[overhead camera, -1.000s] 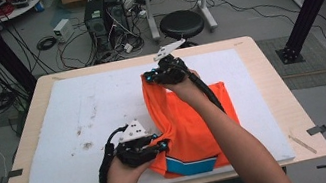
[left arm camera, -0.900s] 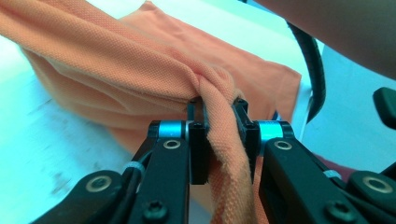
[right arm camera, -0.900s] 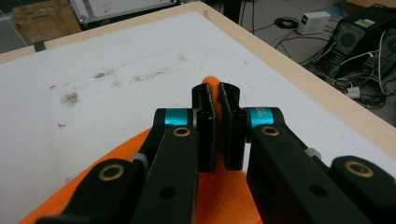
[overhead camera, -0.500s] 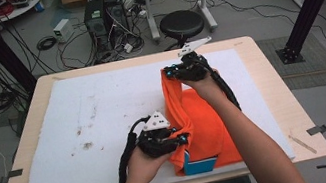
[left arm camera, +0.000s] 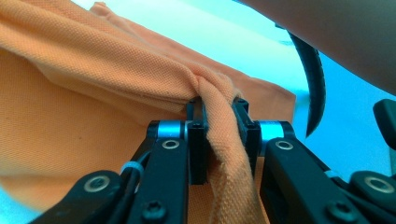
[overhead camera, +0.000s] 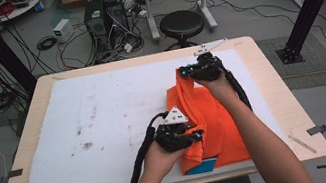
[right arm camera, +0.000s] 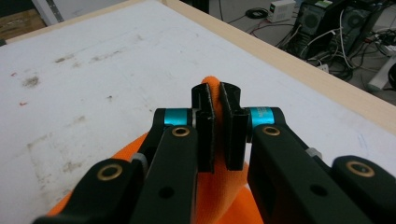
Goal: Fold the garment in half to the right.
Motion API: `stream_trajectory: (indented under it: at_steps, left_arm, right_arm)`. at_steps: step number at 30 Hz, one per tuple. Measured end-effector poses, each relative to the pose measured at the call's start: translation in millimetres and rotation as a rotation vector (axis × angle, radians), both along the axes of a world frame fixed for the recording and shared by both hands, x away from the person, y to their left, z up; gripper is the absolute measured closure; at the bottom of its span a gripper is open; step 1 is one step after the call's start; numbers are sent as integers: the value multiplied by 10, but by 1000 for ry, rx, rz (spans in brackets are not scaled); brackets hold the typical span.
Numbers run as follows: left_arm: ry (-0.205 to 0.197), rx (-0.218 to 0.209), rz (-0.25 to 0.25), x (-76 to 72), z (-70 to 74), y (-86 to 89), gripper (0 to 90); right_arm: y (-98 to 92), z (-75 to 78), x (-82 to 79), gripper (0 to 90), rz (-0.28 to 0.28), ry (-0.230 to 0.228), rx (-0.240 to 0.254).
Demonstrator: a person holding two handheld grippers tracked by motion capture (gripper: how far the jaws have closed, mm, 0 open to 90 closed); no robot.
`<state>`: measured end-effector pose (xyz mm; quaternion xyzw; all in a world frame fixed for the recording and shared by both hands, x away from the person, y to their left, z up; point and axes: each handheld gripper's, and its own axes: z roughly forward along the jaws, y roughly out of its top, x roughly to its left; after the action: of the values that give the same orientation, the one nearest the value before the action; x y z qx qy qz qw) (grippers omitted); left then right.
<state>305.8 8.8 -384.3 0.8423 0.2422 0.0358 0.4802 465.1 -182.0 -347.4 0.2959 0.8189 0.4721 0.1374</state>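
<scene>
A white sheet covers the table. On its right part lies the orange shirt, folded, with a blue band at the near edge. The right gripper is clamped on the shirt's far corner. The left gripper is clamped on a bunched fold at the near left edge.

Orange knit garment, folded lengthwise — blue trim at near end
</scene>
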Motion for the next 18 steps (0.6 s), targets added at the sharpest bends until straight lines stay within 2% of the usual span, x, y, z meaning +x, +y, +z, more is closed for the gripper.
stream_trajectory:
  at_steps: [4,7,13,18]
  left_arm:
    - [-6,23,-12,31,-31,-121,786]
    - [4,34,-16,51,-87,-207,783]
    - [15,64,-33,91,-182,-347,783]
    - [27,64,-36,108,-243,-434,754]
  right_arm:
    - [-95,-56,6,858,-20,10,-2]
    - [-166,-126,15,857,-30,22,-17]
    - [-309,-262,31,858,-54,51,-15]
    - [-402,-326,29,856,-75,65,-14]
